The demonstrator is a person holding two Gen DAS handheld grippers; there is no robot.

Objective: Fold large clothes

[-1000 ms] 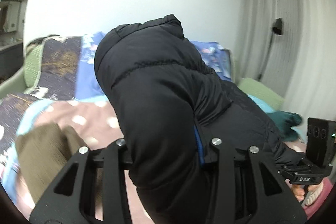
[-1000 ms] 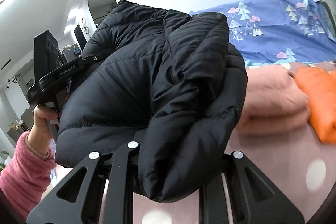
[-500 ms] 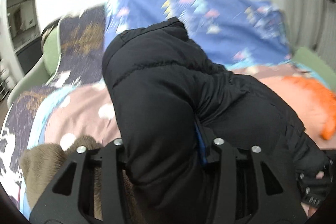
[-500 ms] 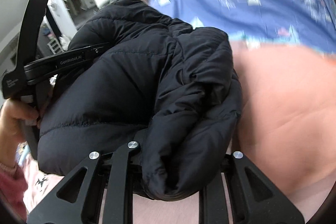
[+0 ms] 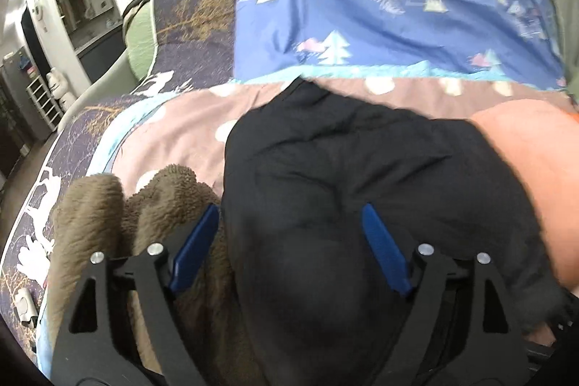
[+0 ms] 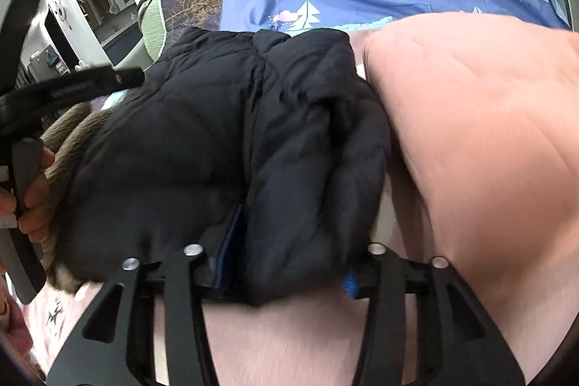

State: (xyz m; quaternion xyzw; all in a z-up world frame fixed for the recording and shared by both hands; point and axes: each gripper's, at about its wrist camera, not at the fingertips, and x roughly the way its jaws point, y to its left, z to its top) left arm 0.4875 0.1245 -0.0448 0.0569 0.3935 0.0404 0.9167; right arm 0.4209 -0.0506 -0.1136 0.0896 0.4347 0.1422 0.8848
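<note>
A black padded jacket (image 5: 362,190) lies bunched on the dotted bedcover (image 5: 188,132), between a brown fleece (image 5: 108,205) and a folded peach blanket (image 6: 481,118). The left gripper (image 5: 289,241) stands wide open around the jacket, its blue pads (image 5: 195,241) apart. The right gripper (image 6: 286,263) is partly open with a fold of jacket between its fingers; whether it pinches cannot be told.

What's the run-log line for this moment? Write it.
left tool: open, over black jacket | right tool: shut on black jacket | black jacket: on bed, between brown fleece and pink quilt
</note>
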